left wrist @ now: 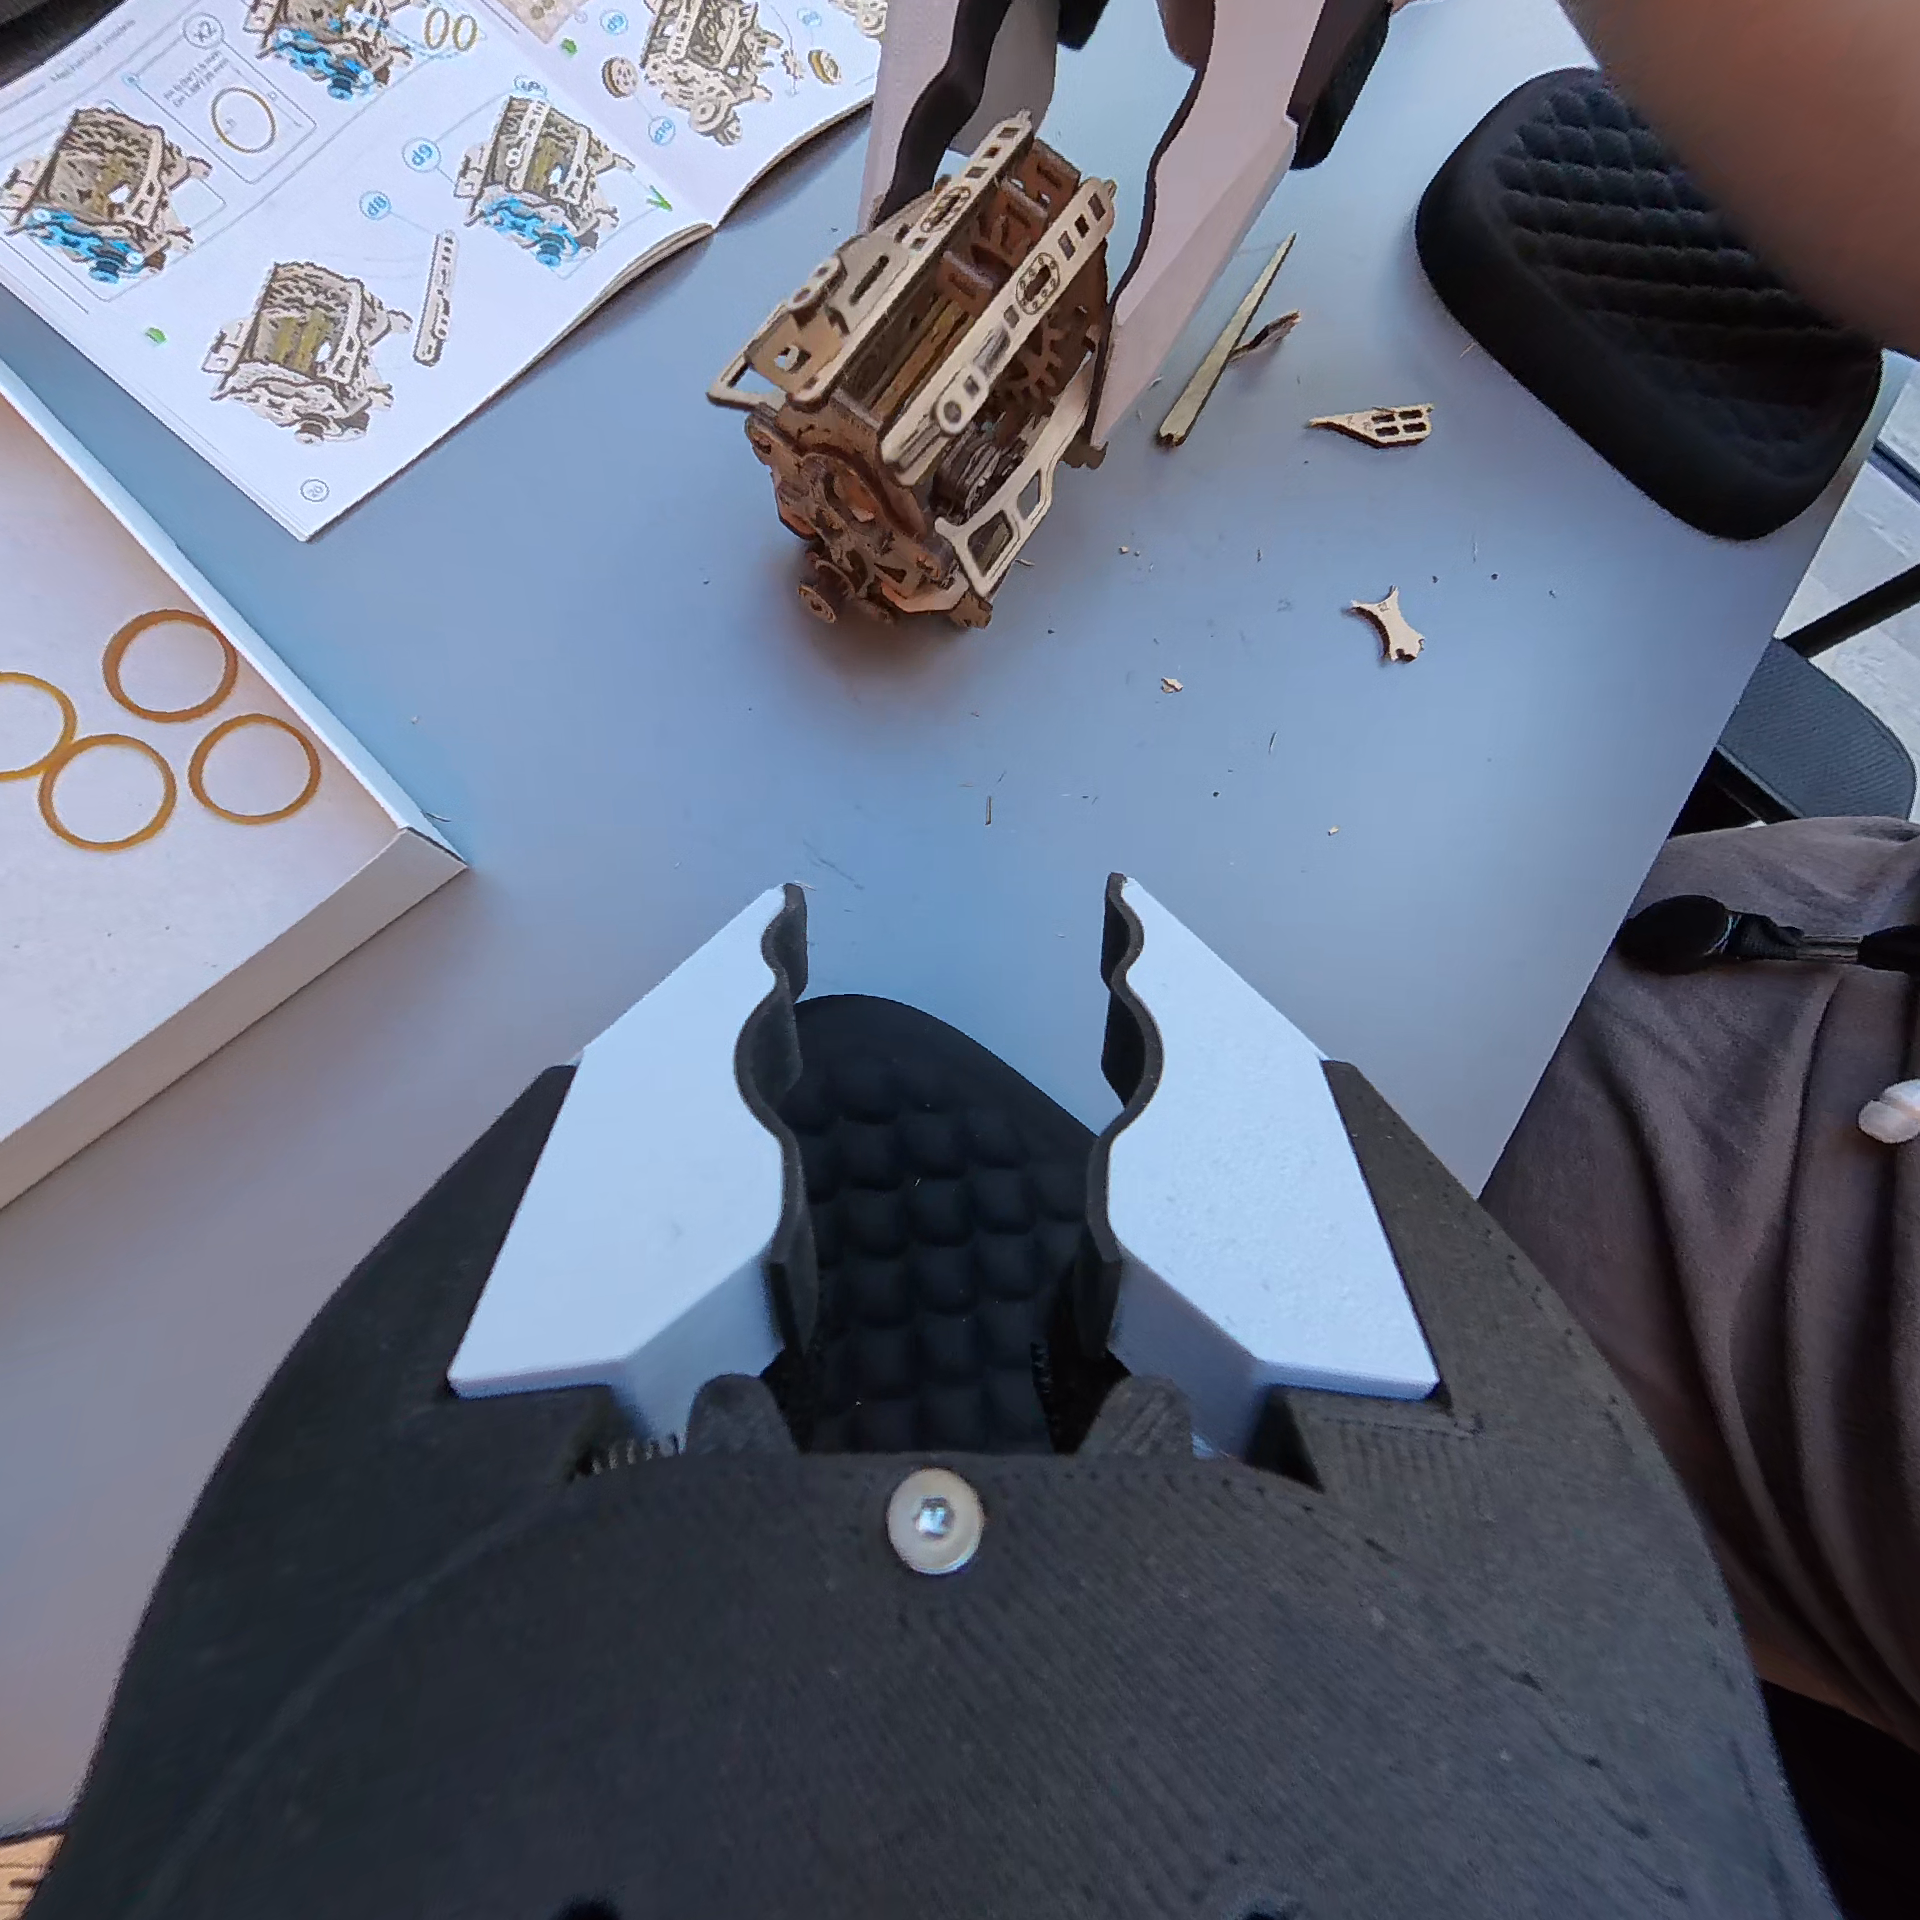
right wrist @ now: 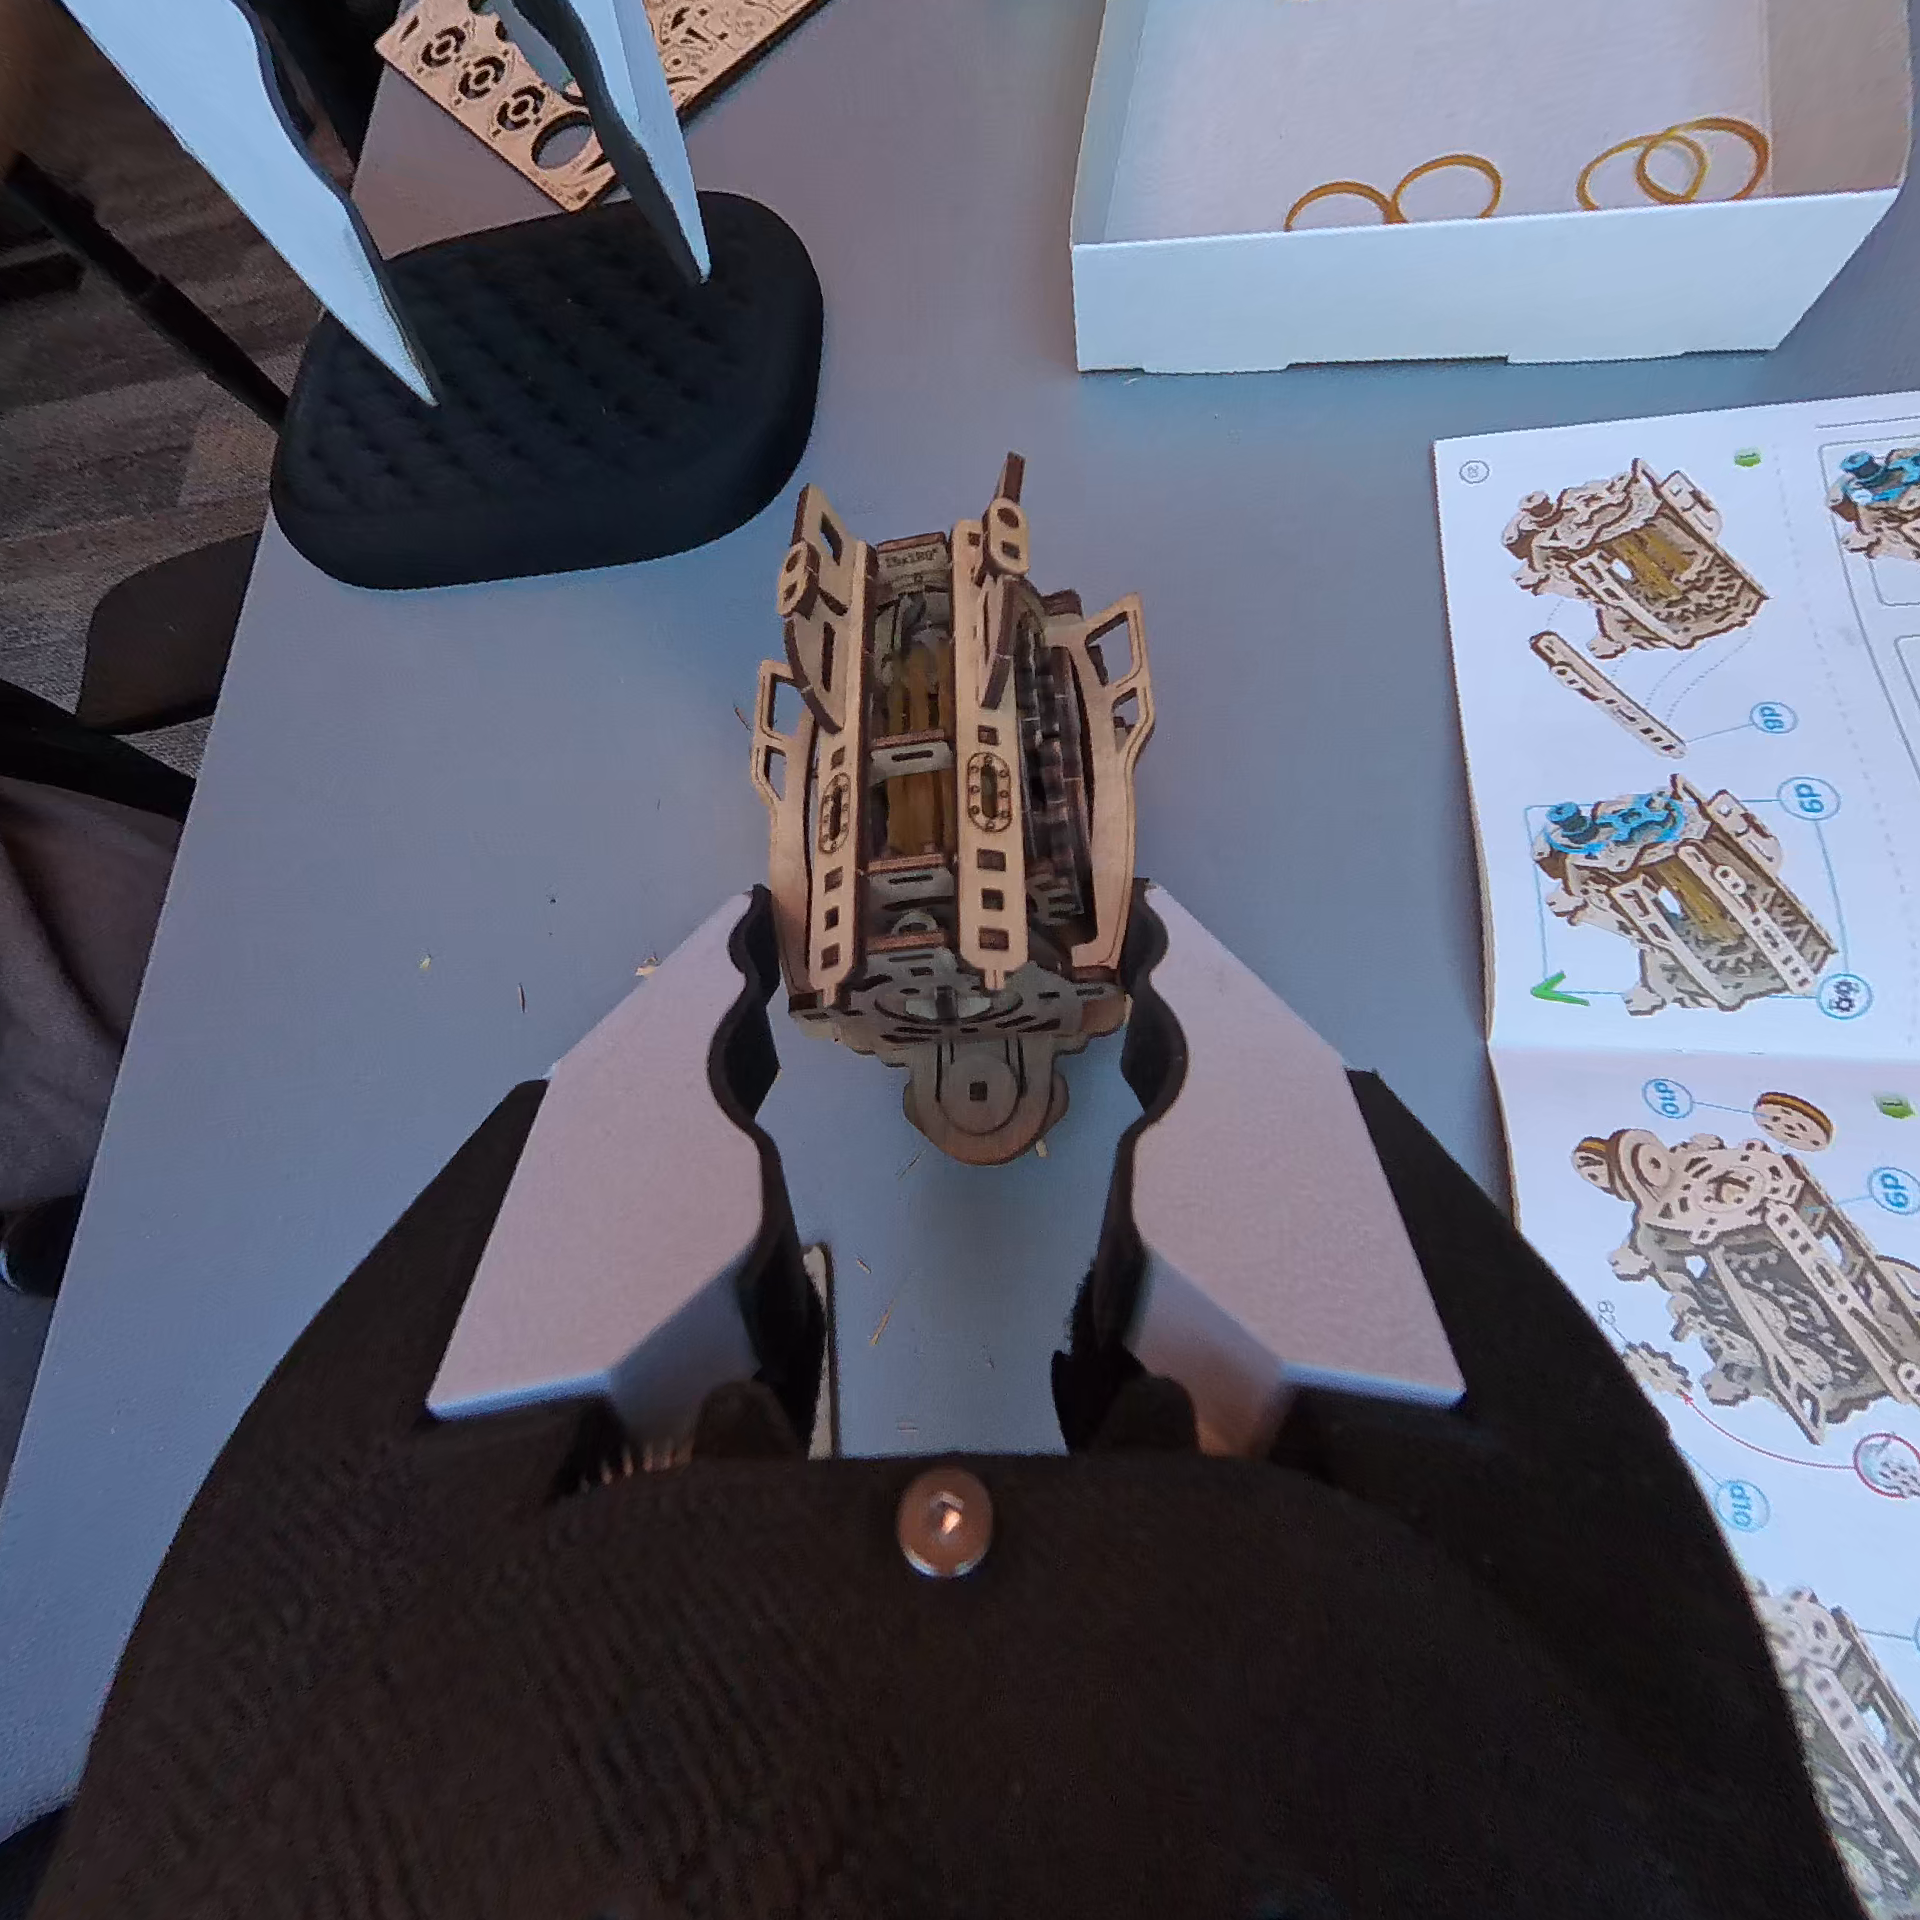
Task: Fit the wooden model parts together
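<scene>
The wooden model [right wrist: 940, 790], a part-built frame with gears and yellow rubber bands inside, stands tilted on the grey table [right wrist: 416, 831]. My right gripper [right wrist: 948, 899] is shut on the model's lower sides. In the left wrist view the model [left wrist: 914, 395] sits at the far middle, with the right gripper [left wrist: 992, 322] clamped on it from behind. My left gripper [left wrist: 956, 894] is open and empty, a good way short of the model, hovering over a black quilted pad [left wrist: 935, 1195]. It also shows in the right wrist view [right wrist: 561, 338], at the upper left.
Loose wooden bits lie right of the model: a thin strip [left wrist: 1231, 332] and two small pieces [left wrist: 1377, 424] [left wrist: 1392, 623]. An open instruction booklet [right wrist: 1714, 831], a white box [right wrist: 1455, 301] with rubber bands [right wrist: 1444, 187], and a cut-out wooden sheet [right wrist: 540, 114] are nearby. Another black pad [left wrist: 1621, 312] lies far right. Some 15 cm of space lies between my two pairs of fingers.
</scene>
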A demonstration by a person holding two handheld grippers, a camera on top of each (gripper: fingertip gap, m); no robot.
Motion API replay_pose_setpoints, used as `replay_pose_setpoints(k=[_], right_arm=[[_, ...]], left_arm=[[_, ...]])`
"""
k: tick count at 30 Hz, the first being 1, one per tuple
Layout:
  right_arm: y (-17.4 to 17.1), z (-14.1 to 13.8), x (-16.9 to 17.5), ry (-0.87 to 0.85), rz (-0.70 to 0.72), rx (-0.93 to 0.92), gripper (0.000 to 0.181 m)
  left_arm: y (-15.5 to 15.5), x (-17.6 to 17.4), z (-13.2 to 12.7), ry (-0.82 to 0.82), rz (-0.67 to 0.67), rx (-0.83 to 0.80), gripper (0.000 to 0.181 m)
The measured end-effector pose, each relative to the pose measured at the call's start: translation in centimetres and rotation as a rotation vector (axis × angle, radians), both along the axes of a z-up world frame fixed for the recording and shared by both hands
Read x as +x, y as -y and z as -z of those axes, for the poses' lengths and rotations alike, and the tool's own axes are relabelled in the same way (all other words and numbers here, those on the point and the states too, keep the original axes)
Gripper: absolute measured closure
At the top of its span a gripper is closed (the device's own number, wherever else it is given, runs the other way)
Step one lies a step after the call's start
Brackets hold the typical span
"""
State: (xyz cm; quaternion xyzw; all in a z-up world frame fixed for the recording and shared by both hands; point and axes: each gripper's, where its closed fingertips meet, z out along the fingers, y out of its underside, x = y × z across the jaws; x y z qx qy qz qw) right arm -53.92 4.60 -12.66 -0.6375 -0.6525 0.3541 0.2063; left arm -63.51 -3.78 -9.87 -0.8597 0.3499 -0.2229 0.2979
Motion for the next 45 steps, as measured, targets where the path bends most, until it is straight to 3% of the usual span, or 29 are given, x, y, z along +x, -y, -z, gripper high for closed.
replay_pose_setpoints(k=[8, 13, 17, 28, 37, 45], right_arm=[[-0.1, 0.5, 0.4, 0.016, -0.007, 0.018, 0.112], [-0.2, 1.7, -0.2, 0.046, -0.005, 0.084, 0.089], [0.2, 1.9, -0.9, 0.047, -0.017, 0.083, 0.104], [-0.2, 1.0, -3.5, -0.001, 0.041, 0.078, 0.105], [-1.8, -0.2, -8.2, -0.061, 0.140, 0.129, 0.104], [-1.3, 1.3, -9.4, -0.081, 0.154, 0.124, 0.104]], left_arm=[[0.0, 0.2, -0.1, 0.001, 0.004, -0.001, 0.125], [0.1, 0.1, 0.2, -0.003, 0.004, -0.006, 0.125], [0.1, 0.0, 0.3, -0.001, 0.001, -0.011, 0.125], [0.2, -0.6, 0.5, 0.009, -0.007, -0.013, 0.125], [0.6, -1.5, 0.5, 0.012, -0.030, -0.013, 0.125], [1.0, -2.0, 0.3, 0.029, -0.047, 0.000, 0.126]])
